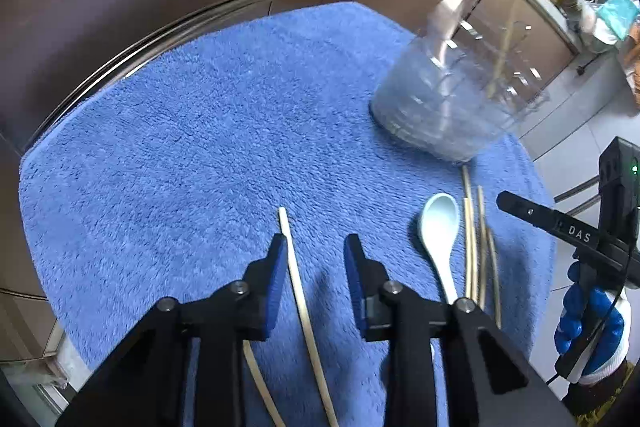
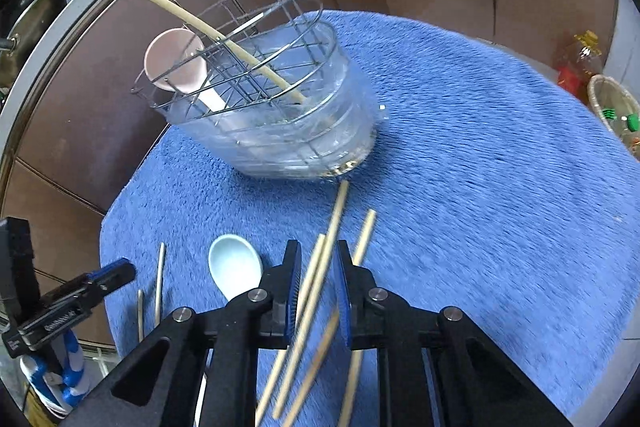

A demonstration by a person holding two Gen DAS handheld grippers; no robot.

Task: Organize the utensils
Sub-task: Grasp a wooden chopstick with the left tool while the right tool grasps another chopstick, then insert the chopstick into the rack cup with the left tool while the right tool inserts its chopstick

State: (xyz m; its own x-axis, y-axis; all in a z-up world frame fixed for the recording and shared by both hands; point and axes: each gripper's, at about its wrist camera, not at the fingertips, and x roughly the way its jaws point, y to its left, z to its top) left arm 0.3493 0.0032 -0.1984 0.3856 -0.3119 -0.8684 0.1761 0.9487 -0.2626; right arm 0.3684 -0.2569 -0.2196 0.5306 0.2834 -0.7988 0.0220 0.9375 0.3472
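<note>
A clear utensil holder (image 2: 288,131) with a wire rack stands on the blue towel (image 2: 480,167); it holds a pink spoon (image 2: 176,61) and one chopstick (image 2: 224,41). It also shows in the left wrist view (image 1: 444,107). My left gripper (image 1: 316,247) is open over a loose chopstick (image 1: 298,291) lying between its fingers. A light blue spoon (image 1: 438,227) and several chopsticks (image 1: 476,247) lie to its right. My right gripper (image 2: 318,267) is open around several chopsticks (image 2: 320,275), with the blue spoon (image 2: 234,263) to its left.
Brown cabinet panels and a metal rail surround the towel-covered table (image 1: 160,131). A counter with clutter (image 1: 592,7) is at the far right. A basket and a bottle (image 2: 600,87) stand beyond the towel's right edge.
</note>
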